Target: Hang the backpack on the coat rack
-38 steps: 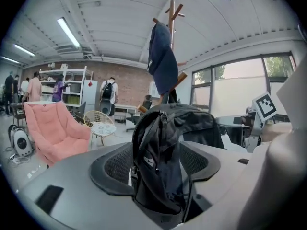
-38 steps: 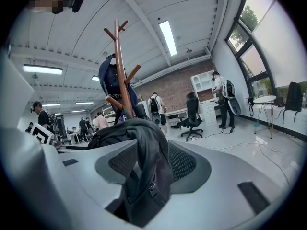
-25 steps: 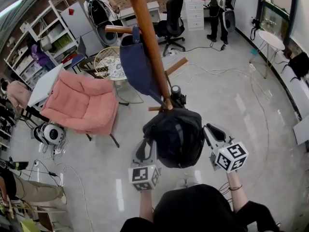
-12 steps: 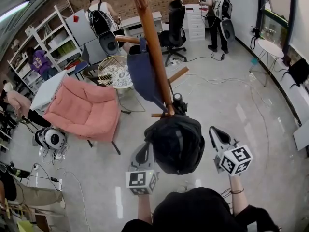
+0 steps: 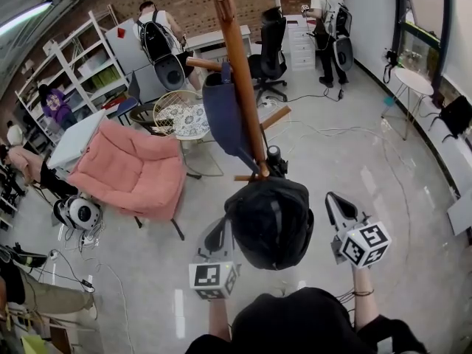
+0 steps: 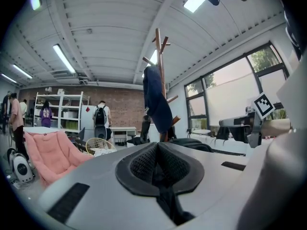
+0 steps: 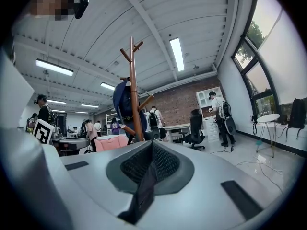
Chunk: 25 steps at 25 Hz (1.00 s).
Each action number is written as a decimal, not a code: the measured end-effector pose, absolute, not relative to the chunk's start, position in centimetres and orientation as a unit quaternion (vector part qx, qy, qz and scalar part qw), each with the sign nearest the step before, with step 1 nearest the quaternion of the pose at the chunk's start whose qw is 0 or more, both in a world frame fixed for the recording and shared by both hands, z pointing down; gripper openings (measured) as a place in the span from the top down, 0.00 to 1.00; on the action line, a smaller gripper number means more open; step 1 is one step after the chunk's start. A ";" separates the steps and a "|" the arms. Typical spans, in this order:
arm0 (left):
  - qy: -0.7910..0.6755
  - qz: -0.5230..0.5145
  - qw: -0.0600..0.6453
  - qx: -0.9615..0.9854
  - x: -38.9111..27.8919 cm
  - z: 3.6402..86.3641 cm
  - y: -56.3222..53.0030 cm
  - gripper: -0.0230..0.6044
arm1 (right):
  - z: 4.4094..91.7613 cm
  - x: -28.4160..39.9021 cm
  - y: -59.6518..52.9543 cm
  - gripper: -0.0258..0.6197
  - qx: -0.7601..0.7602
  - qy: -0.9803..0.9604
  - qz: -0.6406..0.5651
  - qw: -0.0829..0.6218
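Observation:
The black backpack (image 5: 269,220) hangs in front of me, between my two grippers. My left gripper (image 5: 221,231) is shut on a black strap (image 6: 165,200) at the bag's left side. On the right side my right gripper (image 5: 333,200) is shut on another black strap (image 7: 141,193). Both grippers point level toward the wooden coat rack (image 5: 240,87), whose pole rises just beyond the bag. A navy garment (image 5: 221,116) hangs from one peg. The rack also stands ahead in the left gripper view (image 6: 160,80) and in the right gripper view (image 7: 134,90).
A pink armchair (image 5: 133,168) and a round wicker table (image 5: 177,109) stand left of the rack. Behind it are an office chair (image 5: 269,43), desks, shelves (image 5: 74,72) and people wearing backpacks (image 5: 158,32). Cables lie on the floor; a small round table (image 5: 413,80) is at right.
Both grippers and the backpack have risen a little toward the coat rack. The bag stays between them.

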<state>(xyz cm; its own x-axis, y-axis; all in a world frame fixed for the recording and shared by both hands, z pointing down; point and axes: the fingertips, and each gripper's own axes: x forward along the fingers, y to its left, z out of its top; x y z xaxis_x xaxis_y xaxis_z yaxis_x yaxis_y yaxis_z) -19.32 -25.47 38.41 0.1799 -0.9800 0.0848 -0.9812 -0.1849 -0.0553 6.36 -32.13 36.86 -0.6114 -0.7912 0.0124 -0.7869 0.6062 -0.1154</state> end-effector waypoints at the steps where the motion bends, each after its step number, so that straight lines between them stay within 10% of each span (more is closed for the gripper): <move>1: -0.639 0.050 0.005 0.767 -19.4 38.3 -25.4 0.94 | 36.8 6.4 -32.2 0.94 -0.441 0.896 -0.055 0.020; 25: -0.643 0.051 0.016 0.764 -20.4 39.1 -25.4 0.94 | 37.7 7.9 -32.0 0.94 -0.469 0.881 -0.055 0.019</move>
